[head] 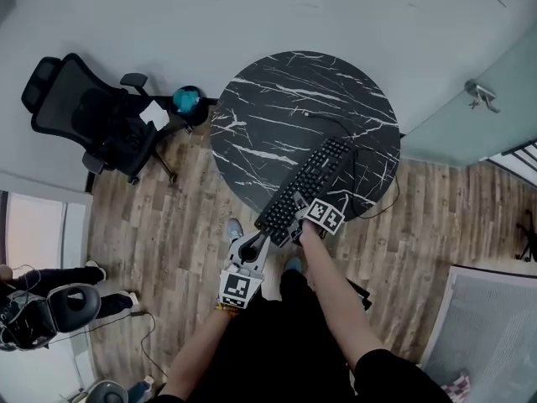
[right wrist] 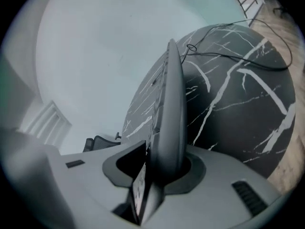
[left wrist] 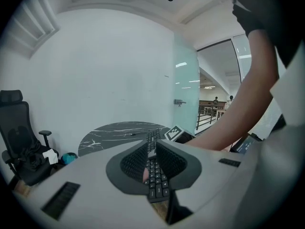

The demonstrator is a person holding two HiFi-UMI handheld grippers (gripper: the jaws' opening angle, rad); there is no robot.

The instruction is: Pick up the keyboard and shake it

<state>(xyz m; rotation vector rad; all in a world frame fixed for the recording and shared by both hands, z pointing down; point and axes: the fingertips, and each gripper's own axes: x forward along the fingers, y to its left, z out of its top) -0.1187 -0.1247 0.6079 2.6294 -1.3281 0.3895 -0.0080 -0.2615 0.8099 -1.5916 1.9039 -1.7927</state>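
The keyboard (head: 309, 183) is held at its near end by both tools. The left tool (left wrist: 151, 162) is closed narrowly on it, the right tool (right wrist: 162, 168) slightly wider on its edge. The far end extends ahead over the worktop (head: 268, 99). The grasp is judged made; a clear lift and shaking are required.

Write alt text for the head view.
Seen from above, a person's left gripper and right gripper grip the near end of a black keyboard angled over the edge of a round marble table. An office chair stands at left.
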